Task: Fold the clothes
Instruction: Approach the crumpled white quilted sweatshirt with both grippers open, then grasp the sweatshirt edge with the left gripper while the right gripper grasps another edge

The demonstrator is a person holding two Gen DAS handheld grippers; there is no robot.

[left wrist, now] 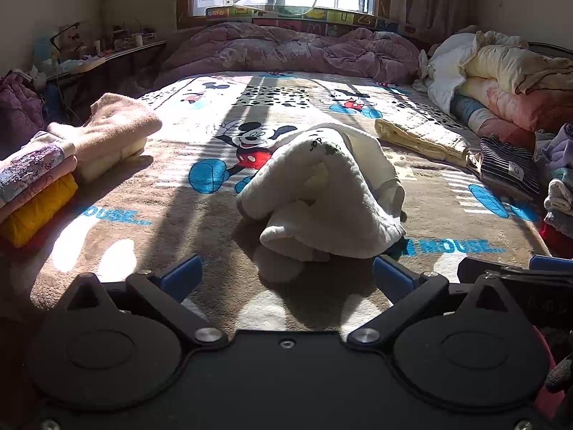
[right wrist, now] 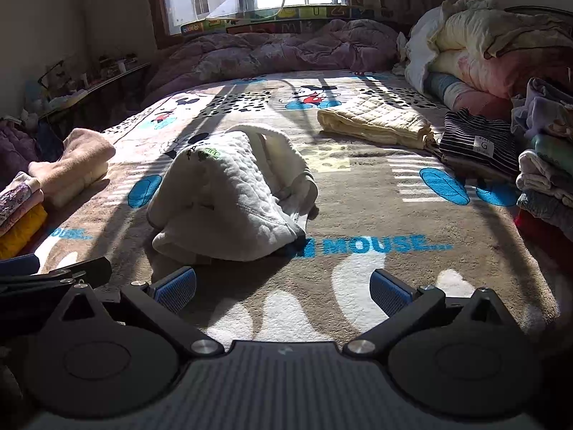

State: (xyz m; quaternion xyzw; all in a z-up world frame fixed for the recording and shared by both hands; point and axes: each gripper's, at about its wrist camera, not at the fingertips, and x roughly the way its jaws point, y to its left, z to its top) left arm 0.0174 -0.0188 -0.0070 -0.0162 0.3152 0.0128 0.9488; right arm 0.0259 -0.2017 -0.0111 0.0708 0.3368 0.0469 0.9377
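White garment (left wrist: pixel 322 193) lies crumpled on cartoon blanket (left wrist: pixel 150 211), just ahead of left gripper (left wrist: pixel 286 279) jaws, ahead-left of right gripper (right wrist: pixel 283 286) jaws; both sets spread wide, gripping nothing; folded stack (left wrist: pixel 35 186) sits far left of both

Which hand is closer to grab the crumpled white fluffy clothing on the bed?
Probably the left gripper: the crumpled white fleece garment lies straight ahead between its open blue fingers. From the right gripper, also open, the garment sits off to the left.
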